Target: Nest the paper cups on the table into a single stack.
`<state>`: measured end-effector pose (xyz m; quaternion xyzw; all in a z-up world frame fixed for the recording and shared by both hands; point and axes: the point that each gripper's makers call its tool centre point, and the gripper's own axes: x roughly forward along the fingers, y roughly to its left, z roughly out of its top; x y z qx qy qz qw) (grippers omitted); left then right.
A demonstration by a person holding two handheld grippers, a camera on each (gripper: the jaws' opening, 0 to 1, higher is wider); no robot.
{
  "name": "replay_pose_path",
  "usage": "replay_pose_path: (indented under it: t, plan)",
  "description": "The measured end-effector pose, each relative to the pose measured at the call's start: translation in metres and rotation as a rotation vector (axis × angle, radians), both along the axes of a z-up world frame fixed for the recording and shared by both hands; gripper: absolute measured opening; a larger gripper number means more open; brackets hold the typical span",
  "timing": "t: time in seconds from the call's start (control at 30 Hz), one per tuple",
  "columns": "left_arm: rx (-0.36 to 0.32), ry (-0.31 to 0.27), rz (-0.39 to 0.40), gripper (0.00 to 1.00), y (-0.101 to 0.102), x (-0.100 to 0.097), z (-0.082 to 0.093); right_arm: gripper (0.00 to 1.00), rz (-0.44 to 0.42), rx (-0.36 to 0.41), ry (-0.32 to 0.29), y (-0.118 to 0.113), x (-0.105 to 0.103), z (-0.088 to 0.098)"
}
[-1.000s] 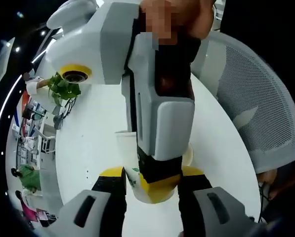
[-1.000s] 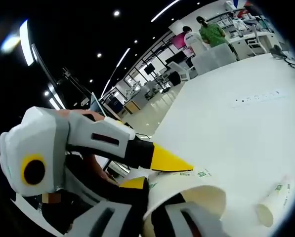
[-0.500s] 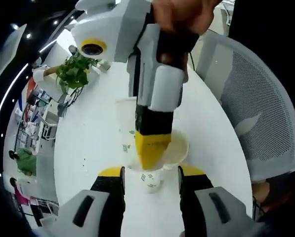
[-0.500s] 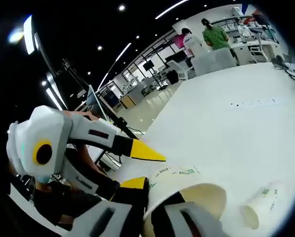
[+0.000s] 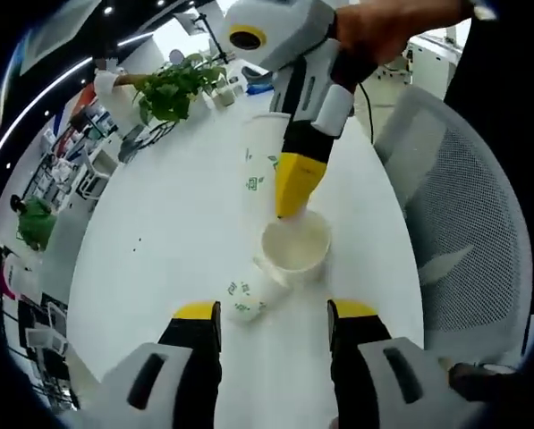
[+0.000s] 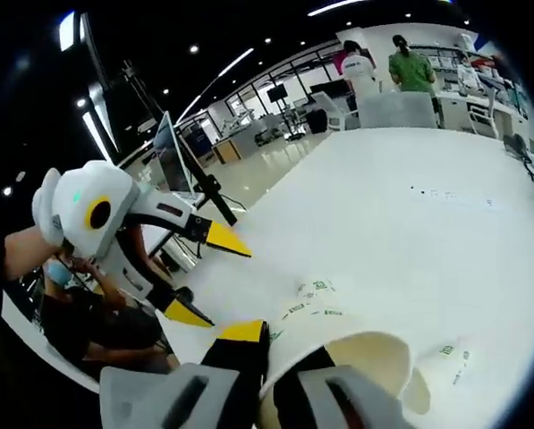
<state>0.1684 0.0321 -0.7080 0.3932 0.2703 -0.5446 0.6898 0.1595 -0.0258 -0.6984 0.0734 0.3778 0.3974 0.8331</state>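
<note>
Left gripper [image 5: 272, 323], jaws now spread and pulled back, faces right gripper [image 5: 295, 192] pinching paper cup [image 5: 294, 250]'s rim above the table [image 5: 177, 223].

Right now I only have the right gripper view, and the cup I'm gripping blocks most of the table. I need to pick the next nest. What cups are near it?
Observer: In the left gripper view, an upright cup stands just beyond the held cup, next to the right gripper.
Operator: Anything lying down?
Observer: Yes, a small cup on its side, close beside the held cup on the side toward the open left gripper. I can't tell whether they touch.
Operator: What's past the table edge there?
Observer: A mesh chair sits close against the table.
</note>
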Motion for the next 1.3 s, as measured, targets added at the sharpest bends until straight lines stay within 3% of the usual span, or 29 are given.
replay_pose_path:
  t: [0.17, 0.4, 0.67, 0.93, 1.0, 1.3]
  plan:
    - [-0.026, 0.027, 0.064, 0.55, 0.014, -0.002, -0.007, 0.00, 0.054, -0.067, 0.001, -0.001, 0.001, -0.011]
    - [-0.103, 0.069, 0.186, 0.56, 0.024, -0.007, -0.014, 0.00, 0.148, -0.184, -0.009, 0.002, -0.009, -0.018]
    - [-0.118, 0.103, 0.247, 0.58, 0.041, -0.025, -0.033, 0.00, 0.228, -0.261, -0.007, 0.005, -0.003, -0.034]
    - [-0.212, 0.137, 0.382, 0.62, 0.052, -0.033, -0.035, 0.00, 0.344, -0.355, -0.006, 0.010, -0.008, -0.043]
    - [-0.229, 0.150, 0.406, 0.63, 0.054, -0.035, -0.036, 0.00, 0.384, -0.390, -0.012, 0.011, -0.017, -0.043]
    - [-0.286, 0.180, 0.488, 0.64, 0.058, -0.053, -0.042, 0.00, 0.464, -0.460, 0.018, 0.015, -0.017, -0.062]
